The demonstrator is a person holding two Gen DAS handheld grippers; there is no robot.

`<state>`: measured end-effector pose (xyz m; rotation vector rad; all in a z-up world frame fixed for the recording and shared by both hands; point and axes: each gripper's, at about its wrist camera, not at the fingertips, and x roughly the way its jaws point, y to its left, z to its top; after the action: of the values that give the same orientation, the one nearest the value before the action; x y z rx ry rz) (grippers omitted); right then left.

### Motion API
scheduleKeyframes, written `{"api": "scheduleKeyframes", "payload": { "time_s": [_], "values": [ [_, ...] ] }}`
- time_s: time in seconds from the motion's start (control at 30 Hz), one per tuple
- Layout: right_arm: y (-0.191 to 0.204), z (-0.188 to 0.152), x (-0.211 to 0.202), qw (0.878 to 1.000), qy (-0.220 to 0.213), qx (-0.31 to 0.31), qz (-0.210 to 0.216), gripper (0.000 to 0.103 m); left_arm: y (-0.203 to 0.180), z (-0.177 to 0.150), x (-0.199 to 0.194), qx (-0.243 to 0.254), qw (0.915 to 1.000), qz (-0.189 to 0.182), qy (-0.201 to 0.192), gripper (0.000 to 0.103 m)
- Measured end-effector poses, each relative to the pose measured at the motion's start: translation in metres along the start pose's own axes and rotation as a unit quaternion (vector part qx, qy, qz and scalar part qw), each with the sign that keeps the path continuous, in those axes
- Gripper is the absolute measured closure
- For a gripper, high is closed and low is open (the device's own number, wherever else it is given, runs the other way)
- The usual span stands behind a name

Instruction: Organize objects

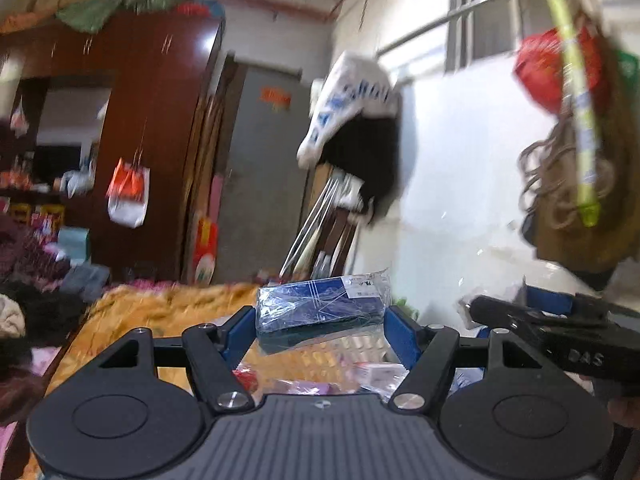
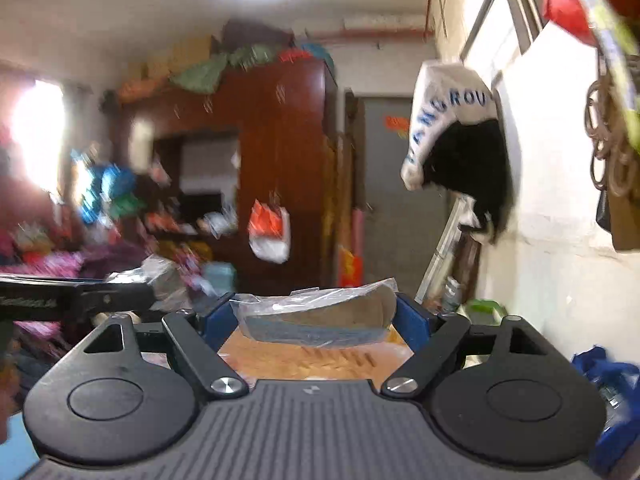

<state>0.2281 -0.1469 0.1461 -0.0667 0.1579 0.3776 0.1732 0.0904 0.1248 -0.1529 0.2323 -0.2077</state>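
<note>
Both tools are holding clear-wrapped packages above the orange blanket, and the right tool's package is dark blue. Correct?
Not quite. The dark blue clear-wrapped package is in the left tool, per the left wrist view. The right tool holds a grey-brown clear-wrapped package above the orange blanket.

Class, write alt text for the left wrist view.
The left gripper clamps a blue packet in clear plastic, held above an orange blanket. The right gripper shows at right; a dark wardrobe stands behind.

The right gripper (image 2: 316,314) holds a clear plastic-wrapped flat grey packet (image 2: 316,316) between its blue jaws, lifted above an orange patterned blanket (image 2: 312,358), facing a dark red-brown wooden wardrobe (image 2: 280,128).
</note>
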Motion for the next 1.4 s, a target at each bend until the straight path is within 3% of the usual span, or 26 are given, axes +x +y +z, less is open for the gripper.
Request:
{"api": "scheduleKeyframes", "payload": {
  "time_s": [0.2, 0.3, 0.33, 0.43, 0.57, 0.63, 0.8, 1.1, 1.2, 1.4],
  "values": [
    [-0.007, -0.010, 0.053, 0.998, 0.060, 0.008, 0.004, 0.015, 0.003, -0.002, 0.036, 0.018, 0.9985, 0.031, 0.041, 0.029],
    [-0.009, -0.024, 0.067, 0.996, 0.084, 0.018, 0.012, 0.007, 0.011, -0.014, 0.053, 0.019, 0.9973, 0.028, 0.065, 0.008],
    [-0.010, -0.028, 0.068, 0.996, 0.084, 0.021, 0.013, 0.006, 0.014, -0.017, 0.057, 0.020, 0.9969, 0.026, 0.071, 0.006],
    [-0.014, -0.036, 0.055, 0.998, 0.065, 0.024, 0.011, 0.000, 0.019, -0.024, 0.056, 0.022, 0.9974, 0.034, 0.061, 0.006],
    [-0.021, -0.035, 0.039, 0.998, 0.057, 0.031, 0.020, 0.000, 0.022, -0.026, 0.039, 0.017, 0.9990, 0.022, 0.034, 0.006],
    [-0.021, -0.034, 0.028, 0.998, 0.047, 0.028, 0.028, 0.000, 0.021, -0.026, 0.029, 0.018, 0.9995, 0.020, 0.016, 0.000],
    [-0.014, -0.030, 0.015, 0.997, 0.067, 0.001, 0.035, 0.000, 0.018, -0.029, 0.020, 0.014, 0.9990, -0.005, 0.043, 0.000],
    [-0.013, -0.040, -0.001, 0.997, 0.076, 0.010, 0.011, 0.000, 0.005, -0.034, 0.000, 0.044, 0.9975, 0.040, 0.038, 0.000],
    [-0.017, -0.046, -0.004, 0.996, 0.079, 0.025, 0.029, 0.000, 0.003, -0.035, -0.002, 0.042, 0.9973, 0.034, 0.050, 0.000],
    [-0.020, -0.057, -0.008, 0.996, 0.086, 0.025, -0.003, 0.000, -0.007, -0.043, -0.004, 0.069, 0.9945, 0.051, 0.059, 0.000]
  ]
}}
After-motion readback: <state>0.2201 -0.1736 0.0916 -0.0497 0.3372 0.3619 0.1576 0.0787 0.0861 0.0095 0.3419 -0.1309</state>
